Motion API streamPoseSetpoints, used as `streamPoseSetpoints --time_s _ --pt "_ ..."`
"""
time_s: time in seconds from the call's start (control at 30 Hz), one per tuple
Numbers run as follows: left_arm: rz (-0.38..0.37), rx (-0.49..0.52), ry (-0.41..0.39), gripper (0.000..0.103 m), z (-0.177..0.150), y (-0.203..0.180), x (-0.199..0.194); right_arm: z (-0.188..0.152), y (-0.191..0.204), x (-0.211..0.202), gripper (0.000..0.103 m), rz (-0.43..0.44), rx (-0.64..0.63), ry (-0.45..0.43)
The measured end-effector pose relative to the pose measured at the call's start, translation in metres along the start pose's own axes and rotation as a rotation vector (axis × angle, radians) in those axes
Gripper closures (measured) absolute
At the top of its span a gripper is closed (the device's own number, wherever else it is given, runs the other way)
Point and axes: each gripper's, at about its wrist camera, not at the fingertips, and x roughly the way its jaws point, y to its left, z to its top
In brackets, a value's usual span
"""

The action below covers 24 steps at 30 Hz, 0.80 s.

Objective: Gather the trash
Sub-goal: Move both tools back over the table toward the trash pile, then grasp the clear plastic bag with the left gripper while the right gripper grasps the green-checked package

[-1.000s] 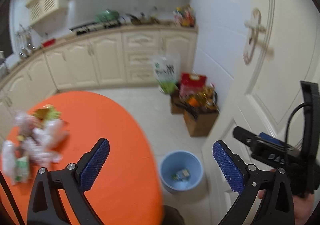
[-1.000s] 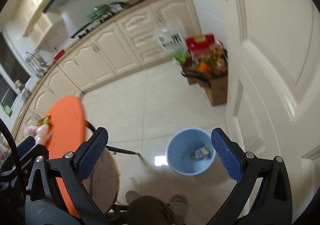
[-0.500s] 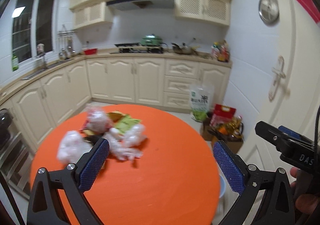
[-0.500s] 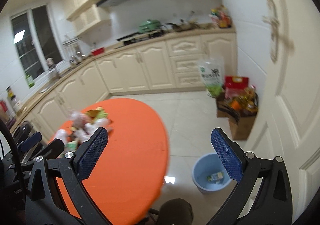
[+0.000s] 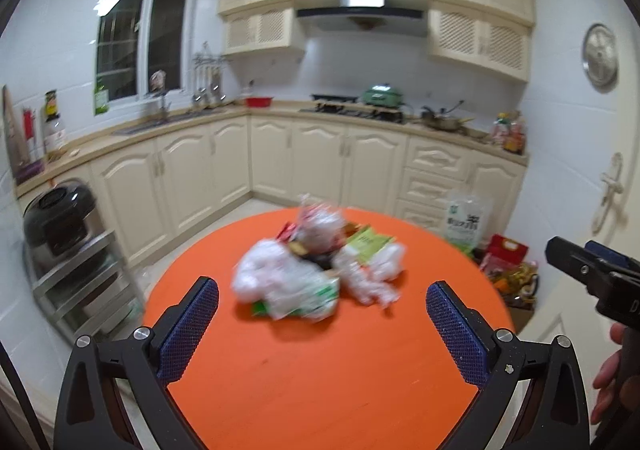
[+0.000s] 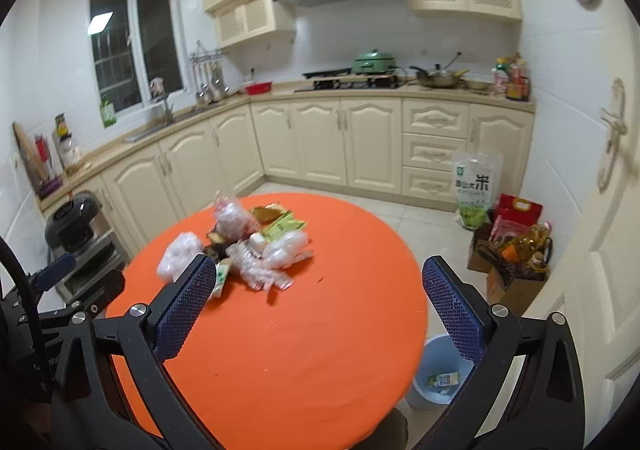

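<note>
Both of your grippers have swung up from the floor and now face the round orange table (image 5: 320,390); a second ago they were looking down at the blue bin (image 6: 434,378) beside the door. The left gripper (image 5: 322,326) has its jaws spread wide with nothing between the pads, and the right gripper (image 6: 316,308) is spread wide and empty too. That reads as a drop finished and a return for the next piece.

The trash pile (image 5: 316,274) sits toward the far side of the table, nearer the far edge than the edge closest to you, and well apart from both grippers. It is a heap of crumpled clear plastic bags with a green wrapper (image 6: 282,228) and some darker scraps pressed together; the left view is blurred, so I cannot pick out single items there. In the right view the bin stands on the floor by the table's near right edge, with one small carton (image 6: 442,380) lying in it.

So most of the job is left. Your next reach has to go forward across the bare orange top, and the bags touch one another, so closing on one may drag its neighbours. The loose film near the pile's right edge looks the easiest to take first.
</note>
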Motion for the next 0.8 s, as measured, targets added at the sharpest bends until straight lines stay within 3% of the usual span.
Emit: streamPoseSetpoints --time_s 0.07,0.47,0.63,0.73,0.8 --pt "0.022 -0.017 0.027 0.001 -0.011 0.002 -0.001 -0.004 0.004 0.009 0.0 0.011 -0.003 0.022" --pt "0.056 -0.027 0.16 0.001 -0.002 -0.03 0.041 -0.021 -0.003 0.083 0.0 0.012 0.009 0.174" --pt "0.102 0.02 0.192 0.001 0.034 -0.035 0.088 -0.025 -0.007 0.106 0.0 0.009 0.018 0.222" --pt "0.127 0.04 0.191 0.001 0.083 -0.032 0.143 -0.028 -0.006 0.12 0.0 0.011 0.016 0.245" --pt "0.144 0.059 0.208 0.001 0.09 -0.034 0.171 -0.027 -0.005 0.13 0.0 0.013 0.013 0.26"
